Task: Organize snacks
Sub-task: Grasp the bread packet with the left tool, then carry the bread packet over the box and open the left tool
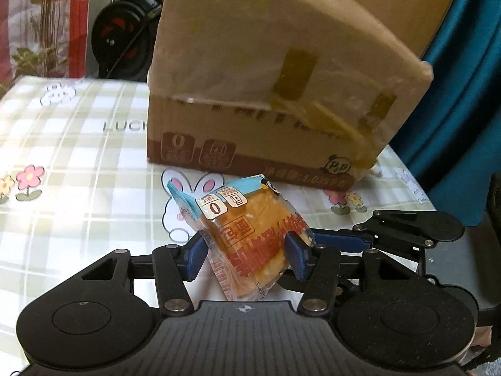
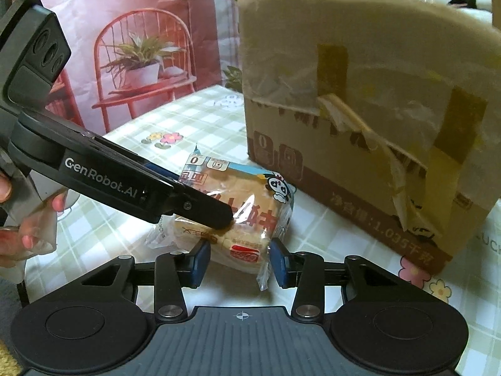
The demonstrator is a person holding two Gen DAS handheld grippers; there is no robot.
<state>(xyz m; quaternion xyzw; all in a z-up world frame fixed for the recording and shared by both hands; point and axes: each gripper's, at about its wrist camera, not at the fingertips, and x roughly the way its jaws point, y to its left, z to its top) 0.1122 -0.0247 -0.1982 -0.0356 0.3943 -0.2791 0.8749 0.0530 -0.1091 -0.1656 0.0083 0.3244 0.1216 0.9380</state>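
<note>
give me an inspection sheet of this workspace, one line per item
surface: table under a green checked cloth printed with flowers and rabbits
job's things: one wrapped bread packet, tilted; taped cardboard box standing behind it
clutter: nothing seen
grippers: left gripper shut on the bread packet; right gripper has its blue pads either side of the packet's end, contact cannot be told
cables: nothing seen
surroundings: exercise bike, red chair-and-plant backdrop, teal fabric
</note>
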